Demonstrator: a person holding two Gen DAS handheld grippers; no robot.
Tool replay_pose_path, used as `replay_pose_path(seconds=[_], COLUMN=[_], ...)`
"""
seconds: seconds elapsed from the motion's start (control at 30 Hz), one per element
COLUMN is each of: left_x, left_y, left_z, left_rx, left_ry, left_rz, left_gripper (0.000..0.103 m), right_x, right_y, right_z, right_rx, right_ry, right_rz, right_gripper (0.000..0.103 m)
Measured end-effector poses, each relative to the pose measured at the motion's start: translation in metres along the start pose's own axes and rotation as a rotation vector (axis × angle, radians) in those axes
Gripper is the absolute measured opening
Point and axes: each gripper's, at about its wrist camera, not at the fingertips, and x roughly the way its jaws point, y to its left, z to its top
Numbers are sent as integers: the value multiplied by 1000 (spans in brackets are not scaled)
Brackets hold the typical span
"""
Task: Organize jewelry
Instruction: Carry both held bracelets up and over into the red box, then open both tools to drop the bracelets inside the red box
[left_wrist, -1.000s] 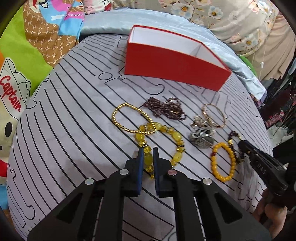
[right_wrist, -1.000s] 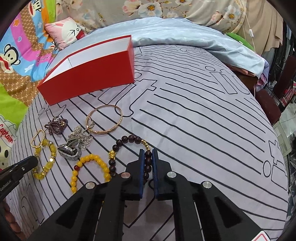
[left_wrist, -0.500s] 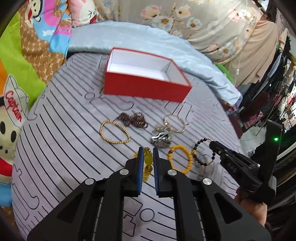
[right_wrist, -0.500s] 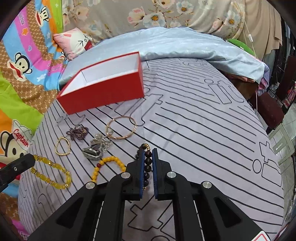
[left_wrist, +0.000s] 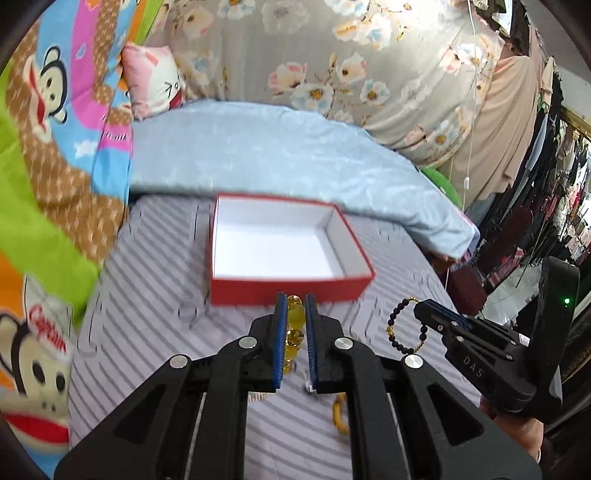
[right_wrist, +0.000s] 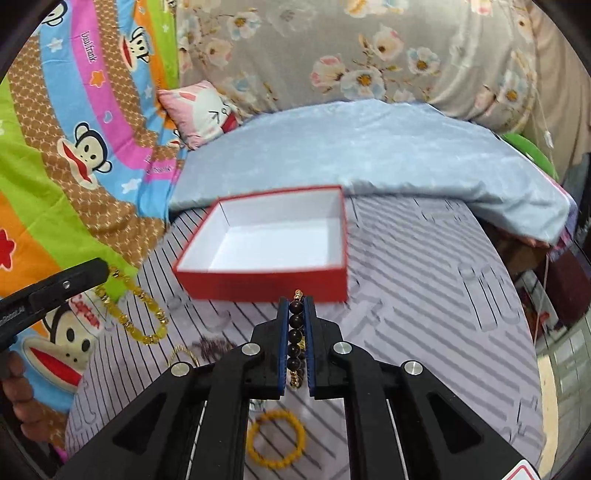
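While angled down at the red box (left_wrist: 288, 284), left tongs (left_wrist: 295, 306) pinching yellow bracelet (left_wrist: 295, 317), right tongs (right_wrist: 296, 306) pinching dark bracelet (right_wrist: 295, 321).

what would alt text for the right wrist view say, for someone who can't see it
The right tool is shut on a dark beaded bracelet, held above a striped bedsheet in front of an open, empty red box. At left, the left tool dangles a yellow beaded bracelet; an orange bead bracelet lies on the sheet below.
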Motion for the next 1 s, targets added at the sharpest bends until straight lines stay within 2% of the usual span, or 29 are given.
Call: replay_pose_path(seconds=[0.2,0.33,0.5,0.67,0.83,0.9,0.97,1.0], left_x=[41,79,130,173,199,207,212,212], left_y=[7,14,31,41,50,54,57,58], left_z=[57,81,98,98,94,93,92,91], left_rx=[9,11,-38,-28,-30,-37,-33,-29], left_ry=[-43,-38,5,41,65,74,66,54], left_rz=[10,10,-33,-21,6,16,48,64], left_gripper=[9,9,9,9,9,9,9,14], right_x=[48,89,141,183,213,220,220,219], right_y=[8,8,3,-5,-9,-9,-11,-12], right_z=[64,90,104,106,103,101,99,99], right_rx=[-46,-34,-9,-1,-27,-60,-79,-87], right_ry=[-6,28,96,149,193,192,179,171], right_rz=[54,101,133,118,68,9,-41,-58], right_gripper=[7,7,7,7,7,12,29,33])
